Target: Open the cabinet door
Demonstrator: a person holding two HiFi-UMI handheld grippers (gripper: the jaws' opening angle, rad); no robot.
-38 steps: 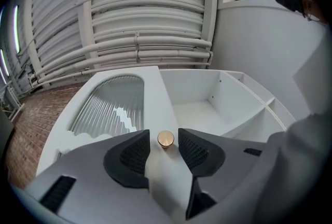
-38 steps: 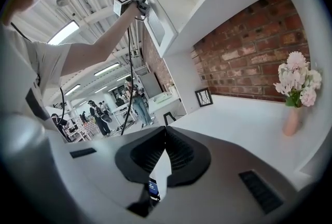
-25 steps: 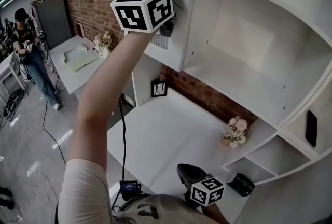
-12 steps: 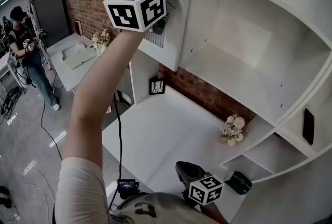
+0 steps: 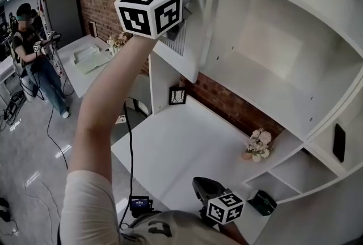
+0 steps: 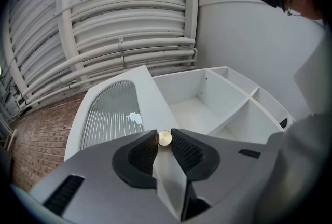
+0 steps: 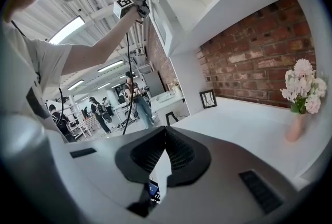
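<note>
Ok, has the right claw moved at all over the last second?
No. In the head view the right claw keeps the same spot below the flower vase on the white counter.

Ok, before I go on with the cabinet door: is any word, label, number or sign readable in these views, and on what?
No text can be read anywhere.
Marker cube on the left gripper: black-and-white square patterns only, no letters.
Marker cube on the right gripper: the same.
Small screen below the counter's edge: lit, too small to read.
Pale patch on the ribbed glass of the cabinet door: blurred, unreadable.
</note>
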